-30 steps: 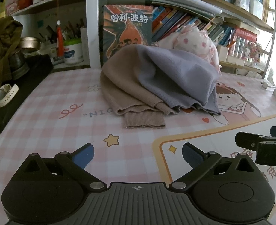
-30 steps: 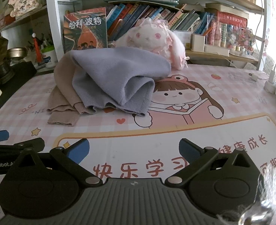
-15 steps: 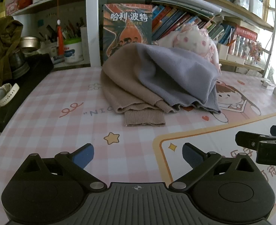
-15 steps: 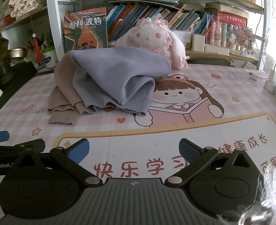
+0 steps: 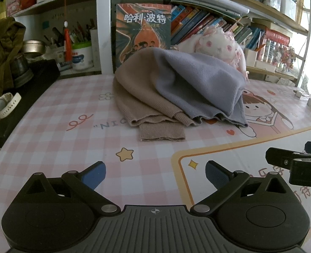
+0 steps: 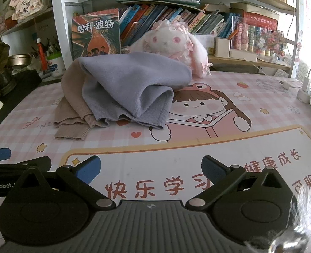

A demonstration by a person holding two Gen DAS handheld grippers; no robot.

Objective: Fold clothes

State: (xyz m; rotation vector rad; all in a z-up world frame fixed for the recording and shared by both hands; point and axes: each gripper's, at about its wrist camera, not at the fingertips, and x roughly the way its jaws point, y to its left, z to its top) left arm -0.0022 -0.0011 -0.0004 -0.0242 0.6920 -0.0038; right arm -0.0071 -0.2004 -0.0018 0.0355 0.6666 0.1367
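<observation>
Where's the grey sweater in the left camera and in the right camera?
Left wrist: the grey sweater sits right of centre, draped over the beige sweater.
Right wrist: the grey sweater sits left of centre, with the beige sweater at its left.
Shared landmark: the plush bunny right behind the pile in both views.

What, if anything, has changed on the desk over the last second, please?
Very little. Both views have drifted slightly, so the left gripper and right gripper shifted a touch; both remain open and empty. The grey garment draped over the beige sweater lies unmoved, untouched.
</observation>
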